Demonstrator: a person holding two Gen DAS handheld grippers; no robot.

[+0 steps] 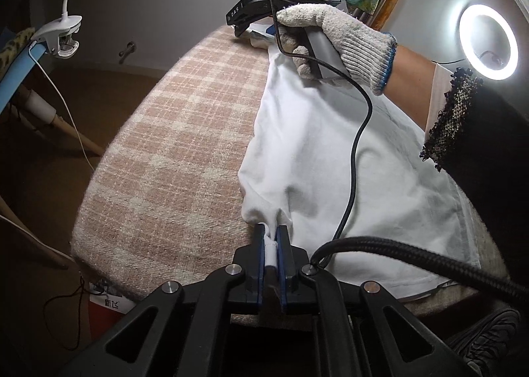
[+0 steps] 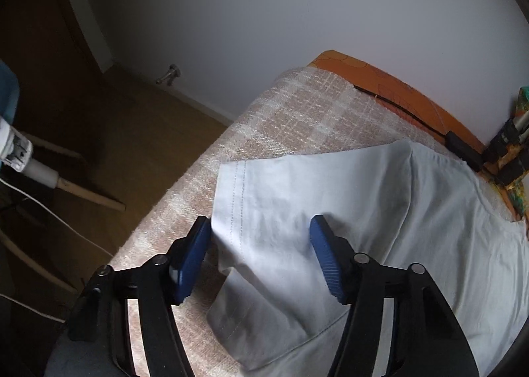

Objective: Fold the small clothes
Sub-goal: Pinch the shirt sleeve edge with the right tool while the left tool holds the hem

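The left hand-held gripper (image 1: 271,238) is clamped on a bunched edge of the white garment (image 1: 330,152). The right hand-held gripper (image 2: 261,241) — gripped by a gloved hand (image 1: 334,43) — hovers spread apart over the sleeve on the plaid-covered bench (image 1: 172,132).

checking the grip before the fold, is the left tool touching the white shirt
Touching. The left wrist view shows the left tool shut on a bunched edge of the white shirt, the cloth pinched between its blue pads.

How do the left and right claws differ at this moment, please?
The left claw is shut, pinching a bunched bit of the white garment; the right claw is open, holding nothing, with the garment's stitched hem between its pads. Both have blue pads on black linkages.
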